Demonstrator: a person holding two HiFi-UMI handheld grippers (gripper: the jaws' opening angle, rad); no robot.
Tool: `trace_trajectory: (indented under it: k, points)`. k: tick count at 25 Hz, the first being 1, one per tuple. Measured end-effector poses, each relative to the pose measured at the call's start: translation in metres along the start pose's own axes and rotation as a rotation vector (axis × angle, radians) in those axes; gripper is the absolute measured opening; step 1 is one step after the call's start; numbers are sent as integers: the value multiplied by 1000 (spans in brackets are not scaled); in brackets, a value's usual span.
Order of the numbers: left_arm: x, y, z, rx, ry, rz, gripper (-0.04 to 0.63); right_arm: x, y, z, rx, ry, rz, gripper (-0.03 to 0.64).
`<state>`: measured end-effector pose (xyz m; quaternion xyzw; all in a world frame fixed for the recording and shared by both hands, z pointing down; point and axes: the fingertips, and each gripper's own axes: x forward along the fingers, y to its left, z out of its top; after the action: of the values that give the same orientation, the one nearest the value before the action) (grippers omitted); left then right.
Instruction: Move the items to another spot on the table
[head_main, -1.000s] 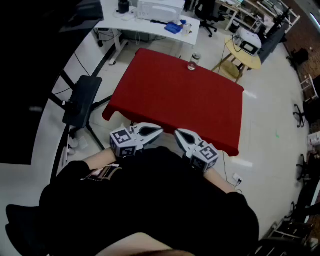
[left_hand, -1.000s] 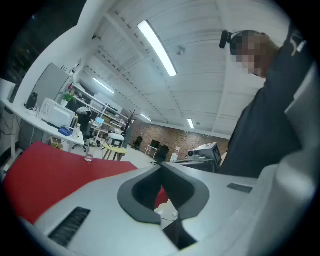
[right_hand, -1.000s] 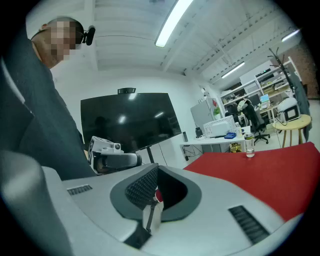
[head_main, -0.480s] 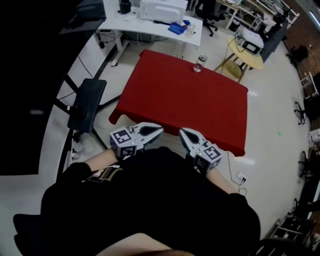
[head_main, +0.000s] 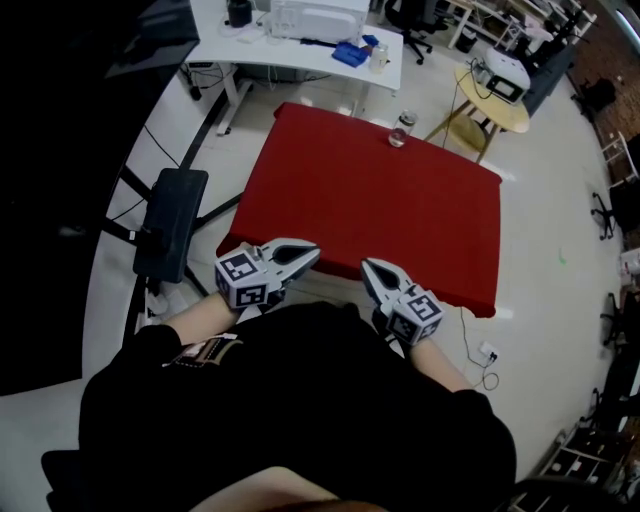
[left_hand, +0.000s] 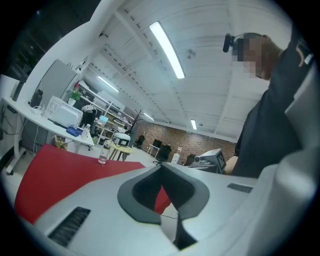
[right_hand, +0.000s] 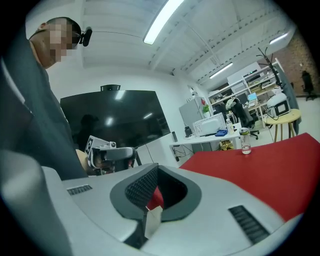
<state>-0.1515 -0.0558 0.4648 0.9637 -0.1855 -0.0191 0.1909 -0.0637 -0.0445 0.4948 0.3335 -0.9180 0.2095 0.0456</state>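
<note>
**Shut and empty at the near edge, with the bottle far across the cloth**

Holds the left gripper (head_main: 312, 252) and the right gripper (head_main: 367, 266) side by side over the near edge of the table (head_main: 330, 190). Sets them near each other but apart, close against a dark-clothed torso. Points both noses forward and slightly inward.

Shows, in the left gripper view, the two jaws pressed together at the tips. Leaves only red cloth visible through the hollow behind them, with nothing gripped. Shows the same in the right gripper view: jaws closed tip to tip and nothing between.

Finds the clear bottle (head_main: 400, 130) upright at the far edge of the red cloth, about midway along it. Puts it well apart from both grippers, with the full depth of the cloth between.

Beyond the far edge, takes in a white desk (head_main: 300, 48) carrying a white machine (head_main: 320, 18) and a blue item (head_main: 350, 55). Takes in, to the right of the bottle, a round wooden side table (head_main: 495, 112) with a white device (head_main: 500, 72) on it. Off the table's left side, picks out a black padded stand (head_main: 170, 225) on the floor.
</note>
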Motion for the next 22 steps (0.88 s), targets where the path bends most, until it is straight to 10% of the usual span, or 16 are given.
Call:
trace_trajectory:
  k: [11, 22]
  points:
    - [202, 104, 51, 104, -5, 88, -8, 10, -182, 89, -130, -19, 111, -9]
    - [284, 219, 45, 18, -10, 108, -8, 78, -320, 107, -133, -26, -53, -9]
